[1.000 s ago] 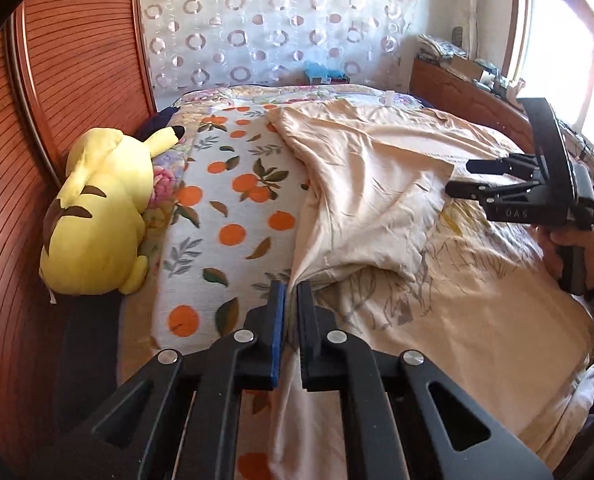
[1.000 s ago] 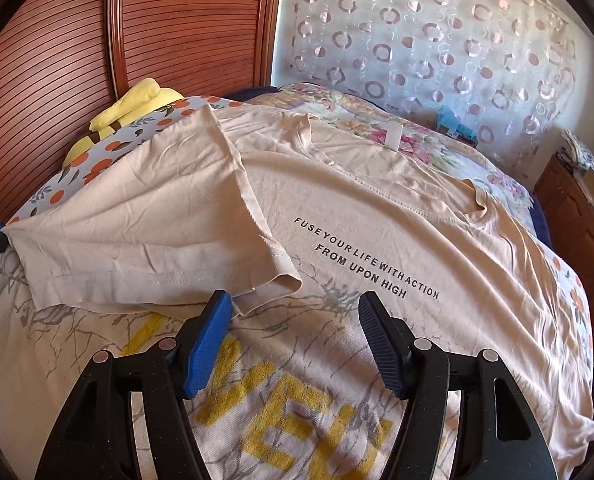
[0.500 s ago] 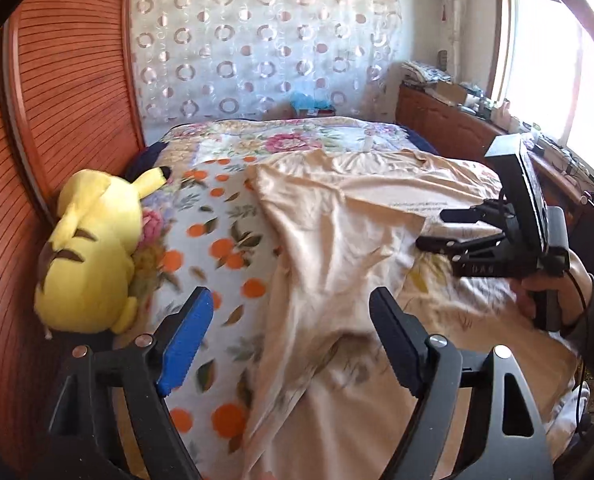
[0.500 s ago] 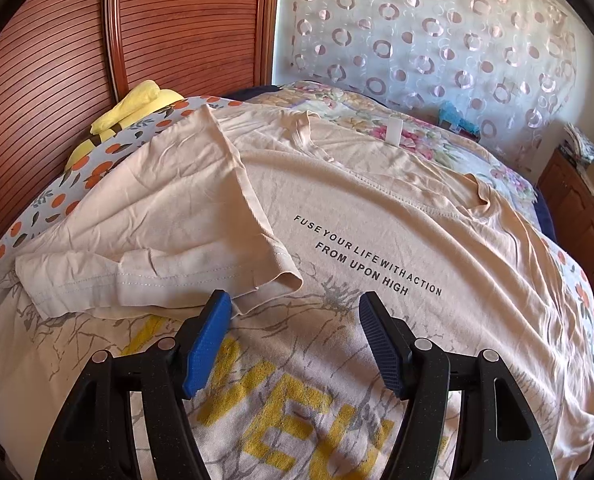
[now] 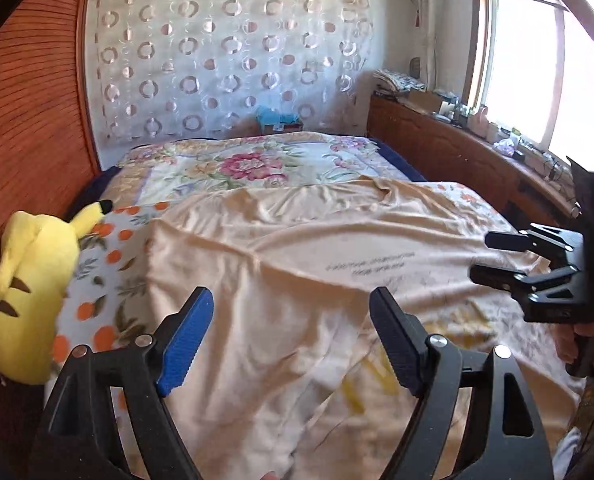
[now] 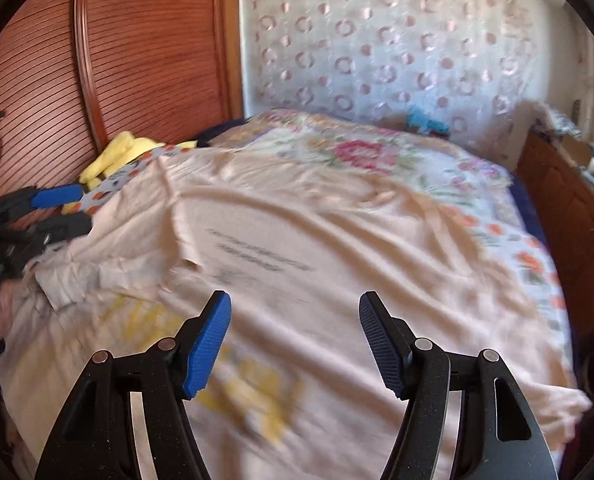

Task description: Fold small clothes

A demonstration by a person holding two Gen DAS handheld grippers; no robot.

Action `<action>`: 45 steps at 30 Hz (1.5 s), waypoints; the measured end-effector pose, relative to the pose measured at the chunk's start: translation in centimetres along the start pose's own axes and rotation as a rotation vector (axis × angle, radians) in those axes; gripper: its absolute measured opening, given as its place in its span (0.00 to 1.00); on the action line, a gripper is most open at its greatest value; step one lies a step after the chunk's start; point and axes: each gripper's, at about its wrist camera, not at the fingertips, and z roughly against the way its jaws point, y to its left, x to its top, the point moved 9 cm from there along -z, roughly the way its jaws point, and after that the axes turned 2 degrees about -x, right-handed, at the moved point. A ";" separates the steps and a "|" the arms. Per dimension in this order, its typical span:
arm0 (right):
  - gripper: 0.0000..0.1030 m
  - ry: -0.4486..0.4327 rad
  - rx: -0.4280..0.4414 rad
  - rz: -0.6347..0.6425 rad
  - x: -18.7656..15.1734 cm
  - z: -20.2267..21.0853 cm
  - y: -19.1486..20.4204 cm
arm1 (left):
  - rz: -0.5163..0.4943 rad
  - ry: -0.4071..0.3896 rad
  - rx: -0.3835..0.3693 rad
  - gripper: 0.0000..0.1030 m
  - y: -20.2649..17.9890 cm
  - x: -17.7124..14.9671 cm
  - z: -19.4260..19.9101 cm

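A beige T-shirt (image 5: 297, 248) with small black lettering and a yellow print lies spread on the bed; its left side is folded over onto the body. It also shows in the right wrist view (image 6: 317, 240), blurred. My left gripper (image 5: 291, 336) is open and empty, above the shirt's folded left part. My right gripper (image 6: 295, 340) is open and empty above the shirt's lower middle. In the left wrist view the right gripper (image 5: 493, 258) shows at the right edge, open. In the right wrist view the left gripper (image 6: 63, 210) shows at the left edge, open.
A yellow plush toy (image 5: 29, 292) lies at the bed's left side against the wooden headboard (image 5: 25, 120). A floral bedspread (image 5: 257, 160) covers the far part of the bed. A wooden cabinet (image 5: 457, 152) with clutter runs along the right under the window.
My left gripper opened, let go of the shirt's folded left side and lifted back. My right gripper stayed open and moved back and up; the folded edge now looks rumpled.
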 end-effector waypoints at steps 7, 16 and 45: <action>0.67 0.008 -0.159 -0.032 -5.5 5.0 -7.9 | -0.022 0.051 -0.048 0.79 -4.7 -0.2 -3.3; 0.66 0.076 -0.243 -0.188 -12.8 8.7 -15.2 | -0.128 0.133 -0.104 0.79 -11.2 -2.2 -4.8; 0.04 0.076 -0.171 -0.178 -11.8 9.4 -15.9 | -0.261 0.267 -0.112 0.84 -16.5 -5.4 -7.2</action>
